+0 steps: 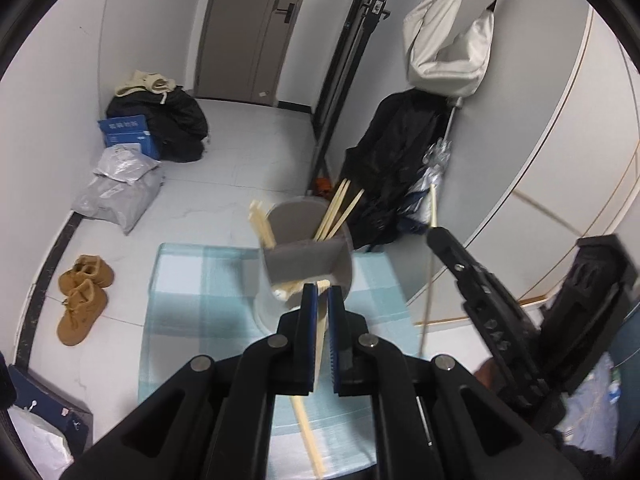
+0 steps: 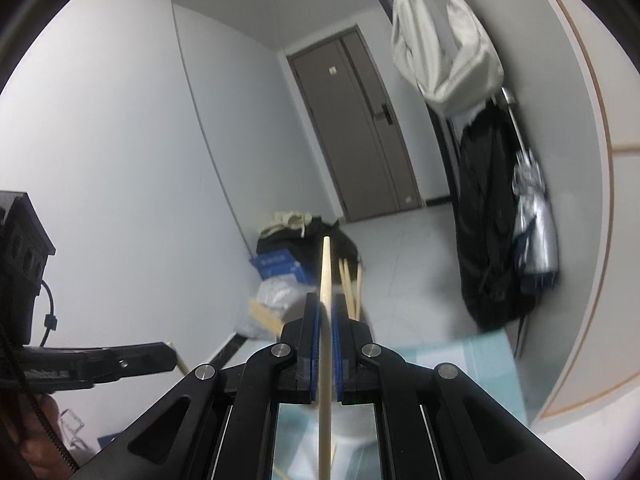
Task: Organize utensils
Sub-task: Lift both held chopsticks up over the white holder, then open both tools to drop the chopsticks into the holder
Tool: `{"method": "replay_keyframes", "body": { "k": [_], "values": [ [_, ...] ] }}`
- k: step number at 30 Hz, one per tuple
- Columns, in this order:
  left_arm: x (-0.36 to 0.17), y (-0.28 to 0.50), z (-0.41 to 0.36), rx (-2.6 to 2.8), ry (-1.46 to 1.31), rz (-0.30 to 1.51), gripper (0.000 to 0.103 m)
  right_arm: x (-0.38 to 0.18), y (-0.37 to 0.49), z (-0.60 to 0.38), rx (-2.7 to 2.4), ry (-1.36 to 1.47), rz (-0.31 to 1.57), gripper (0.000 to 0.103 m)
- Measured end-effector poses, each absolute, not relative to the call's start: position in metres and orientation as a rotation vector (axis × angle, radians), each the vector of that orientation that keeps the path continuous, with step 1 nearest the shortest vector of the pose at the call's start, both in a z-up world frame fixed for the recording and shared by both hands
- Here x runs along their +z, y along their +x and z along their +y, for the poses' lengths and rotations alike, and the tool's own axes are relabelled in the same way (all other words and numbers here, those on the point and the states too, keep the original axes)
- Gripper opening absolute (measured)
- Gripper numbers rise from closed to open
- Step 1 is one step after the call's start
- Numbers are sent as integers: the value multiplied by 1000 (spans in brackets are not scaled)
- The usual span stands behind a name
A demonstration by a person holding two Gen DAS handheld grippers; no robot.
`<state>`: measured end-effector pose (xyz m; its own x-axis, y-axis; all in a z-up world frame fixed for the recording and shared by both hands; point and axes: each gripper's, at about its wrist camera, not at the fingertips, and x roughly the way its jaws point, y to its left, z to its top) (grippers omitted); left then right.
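A grey divided utensil holder (image 1: pixel 306 254) stands on a blue checked cloth (image 1: pixel 208 280), with several wooden chopsticks (image 1: pixel 340 210) leaning in it. My left gripper (image 1: pixel 322 292) is shut on a wooden chopstick (image 1: pixel 320 344) just in front of the holder's near rim. My right gripper (image 2: pixel 326 300) is shut on another chopstick (image 2: pixel 326 320) that points up and forward. The right gripper also shows at the right of the left wrist view (image 1: pixel 438 236), holding its chopstick beside the holder. The holder's chopsticks (image 2: pixel 350 284) show behind the right fingers.
Brown shoes (image 1: pixel 82 298), grey parcel bags (image 1: pixel 120 188), a blue box (image 1: pixel 128 134) and dark clothes (image 1: pixel 168 120) lie on the floor to the left. A black coat (image 1: pixel 400 160) and white bag (image 1: pixel 448 40) hang at the right wall. A door (image 1: pixel 256 28) stands behind.
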<state>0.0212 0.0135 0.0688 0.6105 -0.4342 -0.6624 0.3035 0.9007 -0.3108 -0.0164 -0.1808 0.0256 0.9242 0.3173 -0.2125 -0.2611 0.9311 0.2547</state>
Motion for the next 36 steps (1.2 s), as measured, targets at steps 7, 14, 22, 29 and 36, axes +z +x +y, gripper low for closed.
{"method": "replay_keyframes", "body": {
  "k": [7, 14, 22, 29, 36],
  "values": [
    [121, 49, 17, -493, -241, 770, 2, 69, 26, -183, 300, 267, 141, 5],
    [145, 81, 21, -478, -222, 726, 2, 87, 79, -170, 305, 278, 99, 5],
    [131, 114, 30, -459, -211, 751, 0, 62, 137, -155, 190, 375, 130, 5],
    [114, 131, 38, -483, -215, 782, 0, 27, 151, -146, 92, 390, 136, 5],
    [103, 138, 49, -491, -254, 799, 0, 17, 149, -125, 52, 252, 95, 5]
  ]
}}
